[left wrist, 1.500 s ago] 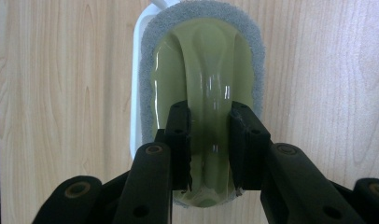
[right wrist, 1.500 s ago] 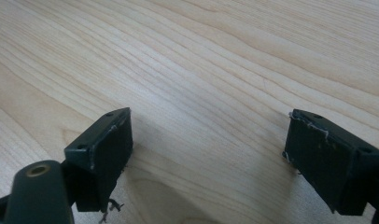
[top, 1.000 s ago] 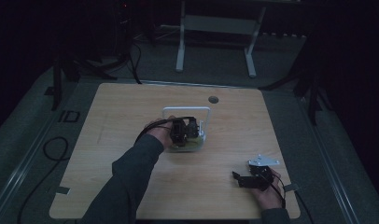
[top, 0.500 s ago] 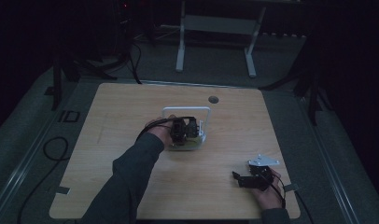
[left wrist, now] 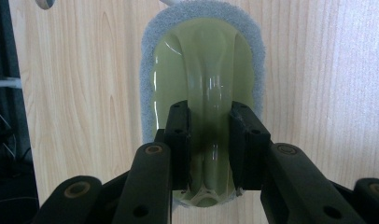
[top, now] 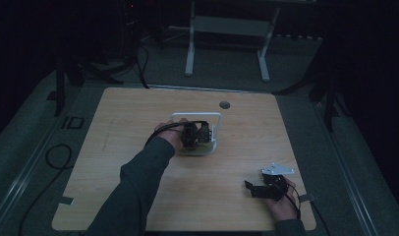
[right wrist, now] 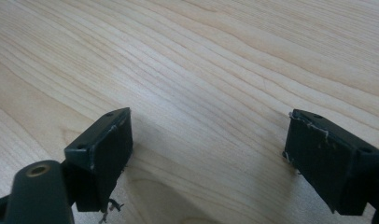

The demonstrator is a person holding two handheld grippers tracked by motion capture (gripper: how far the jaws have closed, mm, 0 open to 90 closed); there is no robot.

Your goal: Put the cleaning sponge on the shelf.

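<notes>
A pale green scrubber (left wrist: 201, 60) with a grey foam base lies flat on the wooden table (top: 138, 123). My left gripper (left wrist: 208, 140) points down on it, jaws shut on the raised green ridge that forms its handle. In the high view the left gripper (top: 195, 135) sits over the scrubber (top: 201, 149) near the table's middle. My right gripper (top: 254, 189) rests low at the front right, jaws wide apart. In its own view the right gripper (right wrist: 206, 140) has nothing but bare wood between its fingers (right wrist: 108, 140).
A white wire-like frame (top: 196, 115) stands just behind the scrubber. A round cable hole (top: 225, 104) lies farther back in the table. Beyond the table's far edge stands a white stand (top: 227, 29), and cables (top: 55, 157) lie on the floor at left.
</notes>
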